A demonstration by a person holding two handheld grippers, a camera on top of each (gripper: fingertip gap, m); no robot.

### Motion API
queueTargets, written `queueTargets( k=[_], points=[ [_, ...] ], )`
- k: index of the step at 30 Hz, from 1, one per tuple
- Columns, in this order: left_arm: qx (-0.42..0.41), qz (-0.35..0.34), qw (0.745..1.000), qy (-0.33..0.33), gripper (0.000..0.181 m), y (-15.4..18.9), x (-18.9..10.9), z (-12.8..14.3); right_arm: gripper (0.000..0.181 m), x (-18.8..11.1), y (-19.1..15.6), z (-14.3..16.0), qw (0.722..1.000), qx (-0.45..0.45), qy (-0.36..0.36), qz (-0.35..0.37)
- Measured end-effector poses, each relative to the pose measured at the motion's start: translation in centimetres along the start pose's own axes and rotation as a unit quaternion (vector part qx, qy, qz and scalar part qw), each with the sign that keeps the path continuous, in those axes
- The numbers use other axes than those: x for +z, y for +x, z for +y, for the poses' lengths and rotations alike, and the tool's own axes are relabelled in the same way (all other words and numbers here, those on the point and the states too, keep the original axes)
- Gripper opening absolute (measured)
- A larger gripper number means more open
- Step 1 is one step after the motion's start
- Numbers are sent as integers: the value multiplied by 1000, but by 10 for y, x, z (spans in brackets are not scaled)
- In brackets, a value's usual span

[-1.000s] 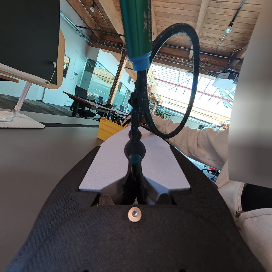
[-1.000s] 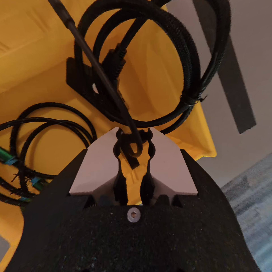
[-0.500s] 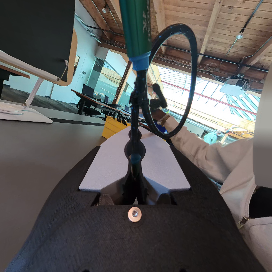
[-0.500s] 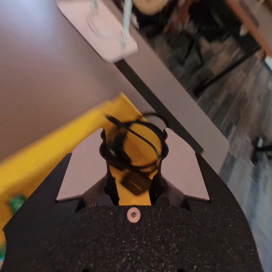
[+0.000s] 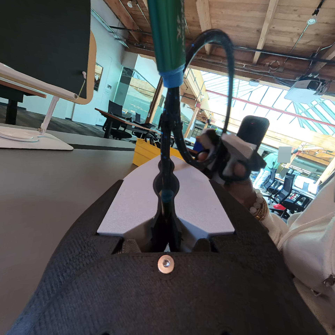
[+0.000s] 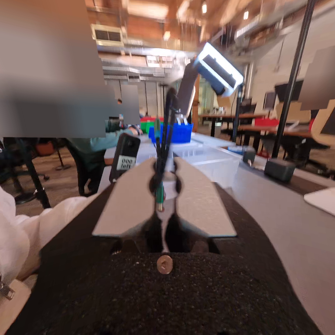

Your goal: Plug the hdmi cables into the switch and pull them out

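Your left gripper is clamped on the black braided hdmi cable | its green plug stands upright above the fingers | your right gripper has jaws slightly apart, blurred | beyond, a yellow bin on the grey table.
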State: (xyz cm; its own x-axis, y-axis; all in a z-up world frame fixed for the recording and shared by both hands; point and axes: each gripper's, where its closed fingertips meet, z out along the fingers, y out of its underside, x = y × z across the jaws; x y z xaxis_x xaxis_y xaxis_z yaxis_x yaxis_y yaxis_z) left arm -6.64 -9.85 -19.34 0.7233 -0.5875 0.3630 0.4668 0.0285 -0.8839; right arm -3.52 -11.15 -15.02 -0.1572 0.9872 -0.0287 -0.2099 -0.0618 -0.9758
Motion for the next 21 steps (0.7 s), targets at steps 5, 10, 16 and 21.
queueTargets(
  k=[5, 10, 16, 21],
  points=[
    [16, -2, 1000, 4, 34, 3, 2, 1, 6, -30, 25, -37, 995, -82, 10, 58],
    [67, -46, 996, 43, 78, -5, 2, -8, 5, -110, 63, -96, 958, -208, -11, 199],
    [87, -53, 994, 50, 86, -4, 2, -11, 6, -234, 124, -133, 848, -307, -176, 395],
    [76, -60, 994, 57, 85, -7, 1, -13, 6, -299, 160, -114, 817, -260, -219, 465]
  ],
)
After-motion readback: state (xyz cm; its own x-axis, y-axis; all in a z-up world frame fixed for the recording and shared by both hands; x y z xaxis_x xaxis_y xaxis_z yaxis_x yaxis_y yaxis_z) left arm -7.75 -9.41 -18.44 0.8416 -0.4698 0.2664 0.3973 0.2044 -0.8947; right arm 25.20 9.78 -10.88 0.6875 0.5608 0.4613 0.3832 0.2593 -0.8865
